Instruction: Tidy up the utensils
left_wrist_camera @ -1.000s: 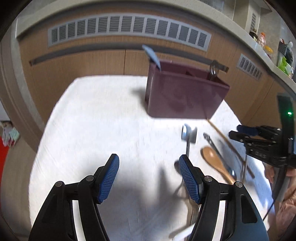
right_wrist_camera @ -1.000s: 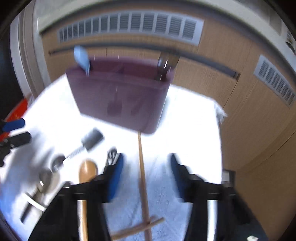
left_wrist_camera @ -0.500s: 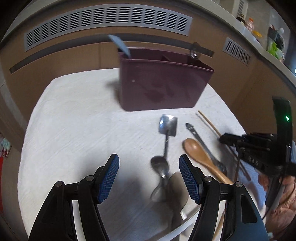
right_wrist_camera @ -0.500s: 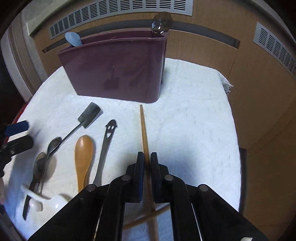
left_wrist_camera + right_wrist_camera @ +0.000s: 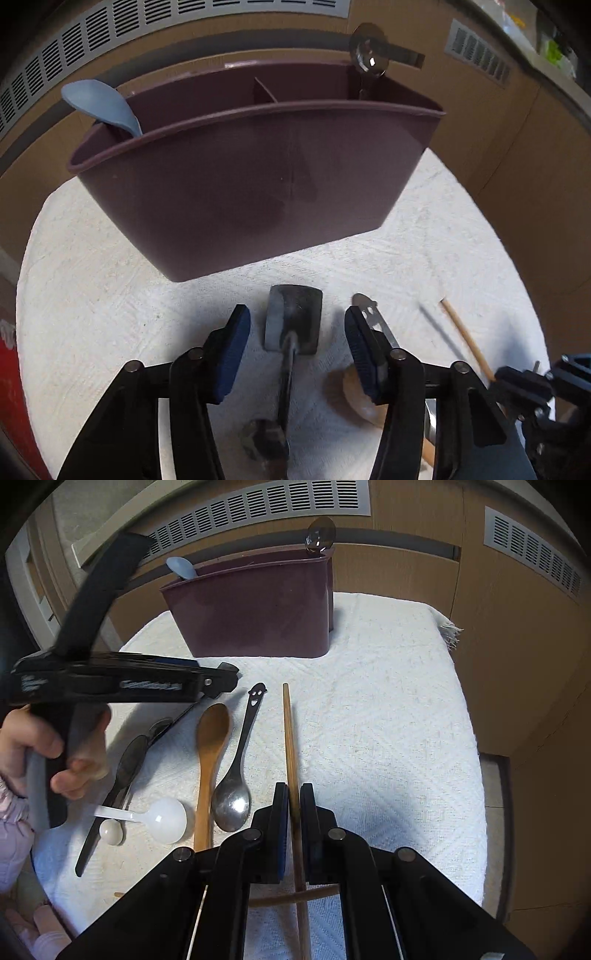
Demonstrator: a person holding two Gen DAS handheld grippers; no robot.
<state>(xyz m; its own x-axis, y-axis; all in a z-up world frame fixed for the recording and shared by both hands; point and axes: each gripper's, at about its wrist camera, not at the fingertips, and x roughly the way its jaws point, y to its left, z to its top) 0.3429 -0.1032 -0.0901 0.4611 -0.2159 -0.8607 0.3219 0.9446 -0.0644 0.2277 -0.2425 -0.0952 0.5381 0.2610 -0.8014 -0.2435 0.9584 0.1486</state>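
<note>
A maroon utensil caddy (image 5: 255, 184) stands on the white cloth (image 5: 110, 295), also in the right wrist view (image 5: 255, 613). It holds a blue spoon (image 5: 99, 105) and a metal spoon (image 5: 369, 59). My left gripper (image 5: 297, 338) is open, its fingers either side of a dark flat-headed metal utensil (image 5: 293, 321) lying on the cloth. My right gripper (image 5: 293, 805) is shut on a wooden chopstick (image 5: 290, 734) that lies pointing at the caddy. A second chopstick (image 5: 295, 897) crosses under it.
On the cloth lie a wooden spoon (image 5: 210, 746), a smiley-handled metal spoon (image 5: 240, 768), dark spoons (image 5: 129, 764) and a white plastic scoop (image 5: 155, 816). Wooden cabinet fronts (image 5: 517, 646) with vents stand behind and to the right. The cloth's fringe (image 5: 450, 631) marks its right edge.
My left gripper moved forward toward the caddy and now straddles the flat-headed utensil. My right gripper closed on the chopstick a second ago and has stayed shut.
</note>
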